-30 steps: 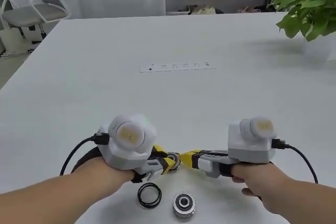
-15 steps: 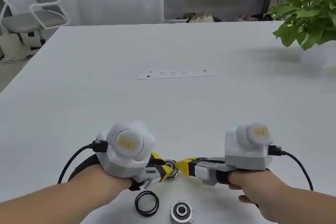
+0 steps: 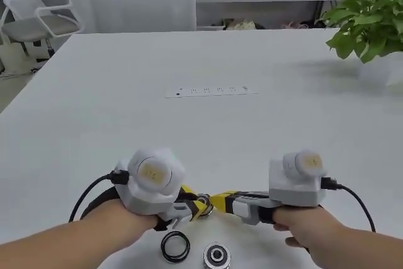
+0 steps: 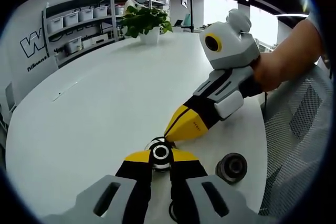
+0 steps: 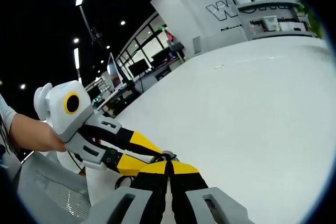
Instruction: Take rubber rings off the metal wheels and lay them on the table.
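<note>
Loose wheel [image 3: 217,255], lower rim off-frame

Head view looks down from above; 2 gripper views sit low, close, facing each other across the wheel [image 4: 160,153].

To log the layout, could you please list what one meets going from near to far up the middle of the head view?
Loose metal wheel → gripped wheel → power strip → chair behind the table.

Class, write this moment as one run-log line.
left gripper: shut on metal wheel | right gripper: shut, tips at that wheel | table: loose rubber ring, bare wheel
</note>
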A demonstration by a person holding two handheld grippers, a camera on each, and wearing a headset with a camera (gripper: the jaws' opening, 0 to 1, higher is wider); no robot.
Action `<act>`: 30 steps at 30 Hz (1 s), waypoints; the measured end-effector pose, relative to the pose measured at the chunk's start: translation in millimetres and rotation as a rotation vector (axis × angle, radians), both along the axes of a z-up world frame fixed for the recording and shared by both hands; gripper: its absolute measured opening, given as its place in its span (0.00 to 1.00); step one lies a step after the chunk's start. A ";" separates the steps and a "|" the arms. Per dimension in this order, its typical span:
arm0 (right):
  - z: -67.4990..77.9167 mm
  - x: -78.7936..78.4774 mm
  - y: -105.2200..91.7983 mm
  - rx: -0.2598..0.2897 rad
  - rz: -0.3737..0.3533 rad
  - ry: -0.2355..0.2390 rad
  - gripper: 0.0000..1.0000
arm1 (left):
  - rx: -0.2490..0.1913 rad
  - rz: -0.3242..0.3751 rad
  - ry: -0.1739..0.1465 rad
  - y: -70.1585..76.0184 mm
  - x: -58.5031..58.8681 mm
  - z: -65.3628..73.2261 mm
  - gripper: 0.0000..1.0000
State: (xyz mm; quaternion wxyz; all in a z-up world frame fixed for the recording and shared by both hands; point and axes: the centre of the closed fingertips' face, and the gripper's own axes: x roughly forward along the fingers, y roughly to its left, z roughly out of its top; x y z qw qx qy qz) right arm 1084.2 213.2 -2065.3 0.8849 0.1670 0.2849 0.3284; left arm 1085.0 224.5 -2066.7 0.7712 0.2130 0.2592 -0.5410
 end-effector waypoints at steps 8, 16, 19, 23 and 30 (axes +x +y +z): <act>0.3 -0.6 0.2 0.001 -0.005 0.000 0.00 | 0.002 0.002 0.000 0.2 -0.3 0.0 0.08; 1.1 -1.0 0.5 0.006 -0.003 0.003 0.00 | 0.008 0.002 0.001 -0.1 -0.4 -0.1 0.08; 1.6 -1.4 1.4 0.008 0.002 0.004 0.00 | 0.011 0.003 0.001 -0.2 -0.5 -0.3 0.08; 3.6 -2.2 4.0 0.020 0.009 0.005 0.00 | 0.012 0.006 0.000 0.0 -0.4 -0.4 0.08; 20.6 -5.8 21.6 0.059 0.048 -0.041 0.00 | 0.014 0.007 0.000 -0.2 -0.4 -0.6 0.08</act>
